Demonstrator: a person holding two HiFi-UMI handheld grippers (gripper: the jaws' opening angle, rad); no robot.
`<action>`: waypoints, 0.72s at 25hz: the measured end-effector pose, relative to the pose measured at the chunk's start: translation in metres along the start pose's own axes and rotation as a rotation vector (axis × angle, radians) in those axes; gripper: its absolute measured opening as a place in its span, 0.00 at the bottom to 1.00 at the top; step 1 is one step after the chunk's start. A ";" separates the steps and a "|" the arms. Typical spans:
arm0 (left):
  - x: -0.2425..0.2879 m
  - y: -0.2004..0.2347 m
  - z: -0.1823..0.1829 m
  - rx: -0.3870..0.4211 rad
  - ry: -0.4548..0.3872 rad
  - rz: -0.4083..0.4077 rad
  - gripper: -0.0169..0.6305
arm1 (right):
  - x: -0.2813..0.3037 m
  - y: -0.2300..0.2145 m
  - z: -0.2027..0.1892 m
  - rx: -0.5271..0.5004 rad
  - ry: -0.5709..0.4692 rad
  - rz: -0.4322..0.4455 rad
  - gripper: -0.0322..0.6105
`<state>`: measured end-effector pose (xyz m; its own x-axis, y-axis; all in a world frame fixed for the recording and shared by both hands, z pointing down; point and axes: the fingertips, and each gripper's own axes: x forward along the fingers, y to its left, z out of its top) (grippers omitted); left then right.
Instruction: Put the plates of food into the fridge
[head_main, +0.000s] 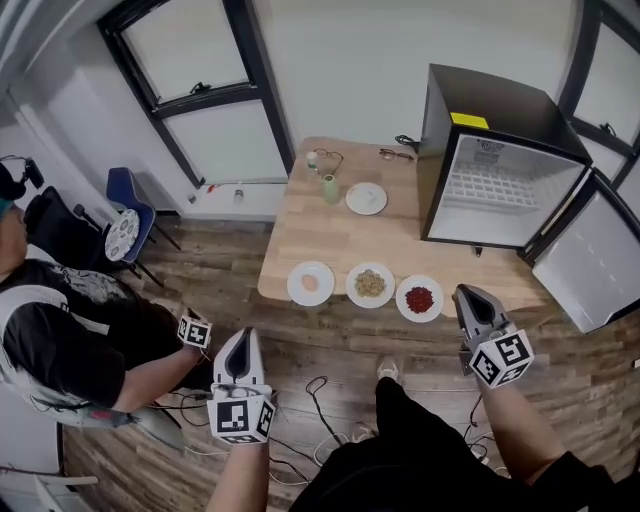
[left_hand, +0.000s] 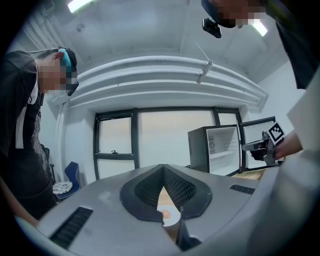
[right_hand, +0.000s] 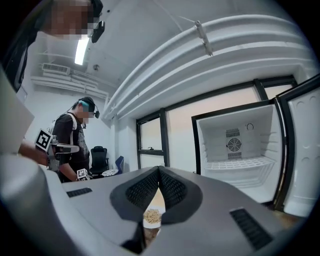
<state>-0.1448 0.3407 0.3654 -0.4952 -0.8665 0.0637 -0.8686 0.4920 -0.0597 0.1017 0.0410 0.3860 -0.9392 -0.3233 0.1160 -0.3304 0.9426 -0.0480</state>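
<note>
No part of the task is completed. The fridge (head_main: 500, 185) stands at the right end of the table (head_main: 330, 235) with its door (head_main: 597, 265) swung wide open. Its interior is seen to be empty: nothing is borne by the shelf (right_hand: 240, 163).

Three plates of food are lined up along the near edge of the table:
- the left plate (head_main: 310, 283), with a pale orange item;
- the middle plate (head_main: 370, 284), with yellowish food;
- the right plate (head_main: 419, 298), with red food.

A fourth plate (head_main: 366, 198) is set farther back, near a green cup (head_main: 330, 188); what it carries cannot be made out. No plate is held or touched.

The left gripper (head_main: 242, 345) is held short of the table edge, apart from the plates. Its fingers (left_hand: 145, 190) are closed tip to tip on nothing, and the left plate is seen beyond them.

The right gripper (head_main: 470, 300) is held at the near edge, just beside the right plate. Its fingers (right_hand: 172, 192) are likewise pressed together and empty, with the middle plate in line beyond them.

The whole transfer is left to be done — every plate must be gripped at its rim, carried level and set inside the fridge. The jaws must be opened first. The right plate is judged the likeliest first pick, being nearest to the right gripper and to the fridge.
</note>
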 end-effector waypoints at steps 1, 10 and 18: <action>0.005 0.004 0.001 0.002 0.006 0.009 0.03 | 0.011 -0.003 -0.002 0.006 0.002 0.005 0.08; 0.108 0.014 0.011 -0.010 0.009 0.033 0.03 | 0.115 -0.051 0.011 -0.009 -0.009 0.039 0.08; 0.199 0.008 0.025 0.020 0.001 0.037 0.03 | 0.173 -0.075 0.004 -0.001 0.008 0.124 0.08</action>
<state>-0.2497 0.1697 0.3531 -0.5271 -0.8475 0.0624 -0.8490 0.5220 -0.0817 -0.0365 -0.0858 0.4057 -0.9720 -0.2036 0.1172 -0.2117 0.9754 -0.0620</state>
